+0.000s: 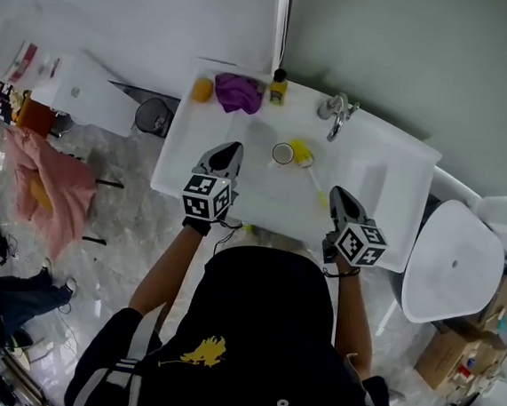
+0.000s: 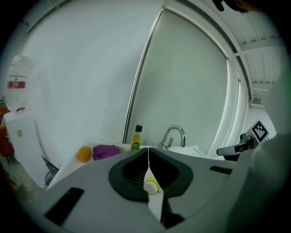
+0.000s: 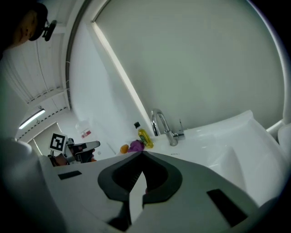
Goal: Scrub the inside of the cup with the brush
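Left gripper (image 1: pixel 230 148) and right gripper (image 1: pixel 336 193) above the sink (image 1: pixel 402 160), both jaws closed on nothing; cup (image 1: pixel 282 153) in the basin, yellow brush (image 1: pixel 304 153) just beside it.

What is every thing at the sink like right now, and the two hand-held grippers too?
left hand-held gripper: shut, empty.
right hand-held gripper: shut, empty.
cup: upright in the sink, not held.
brush: lying beside the cup, not held.
faucet: no water seen running.
bottle: upright, cap on.
purple cloth: crumpled.
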### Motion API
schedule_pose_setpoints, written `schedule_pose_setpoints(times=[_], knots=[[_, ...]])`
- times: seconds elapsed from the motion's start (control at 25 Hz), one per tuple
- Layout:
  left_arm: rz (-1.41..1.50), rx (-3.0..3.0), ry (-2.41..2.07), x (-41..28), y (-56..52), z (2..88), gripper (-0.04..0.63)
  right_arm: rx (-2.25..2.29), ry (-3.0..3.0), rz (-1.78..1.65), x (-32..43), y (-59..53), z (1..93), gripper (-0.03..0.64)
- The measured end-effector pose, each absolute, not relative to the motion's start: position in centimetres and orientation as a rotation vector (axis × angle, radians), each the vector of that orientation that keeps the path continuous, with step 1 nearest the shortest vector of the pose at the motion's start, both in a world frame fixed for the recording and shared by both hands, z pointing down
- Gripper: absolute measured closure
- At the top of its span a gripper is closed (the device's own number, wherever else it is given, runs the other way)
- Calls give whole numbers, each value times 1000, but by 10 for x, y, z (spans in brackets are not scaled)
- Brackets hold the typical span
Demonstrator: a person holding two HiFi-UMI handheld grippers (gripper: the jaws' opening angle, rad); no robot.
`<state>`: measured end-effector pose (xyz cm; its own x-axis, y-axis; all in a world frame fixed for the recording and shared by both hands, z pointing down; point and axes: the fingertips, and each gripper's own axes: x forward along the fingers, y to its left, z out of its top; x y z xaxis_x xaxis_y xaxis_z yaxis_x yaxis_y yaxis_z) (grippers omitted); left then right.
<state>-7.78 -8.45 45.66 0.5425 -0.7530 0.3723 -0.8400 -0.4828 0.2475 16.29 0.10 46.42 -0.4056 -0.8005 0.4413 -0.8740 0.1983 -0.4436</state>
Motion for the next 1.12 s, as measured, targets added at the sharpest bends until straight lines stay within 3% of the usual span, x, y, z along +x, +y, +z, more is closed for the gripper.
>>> schedule_pose_setpoints(times=[0.36, 1.12], knots=[[229, 2447, -1397, -87, -87, 403, 575, 1670, -2423, 739, 159, -7, 399, 591], [267, 2513, -1276, -75, -72, 412, 575, 1696, -2354, 715, 162, 6, 401, 592]])
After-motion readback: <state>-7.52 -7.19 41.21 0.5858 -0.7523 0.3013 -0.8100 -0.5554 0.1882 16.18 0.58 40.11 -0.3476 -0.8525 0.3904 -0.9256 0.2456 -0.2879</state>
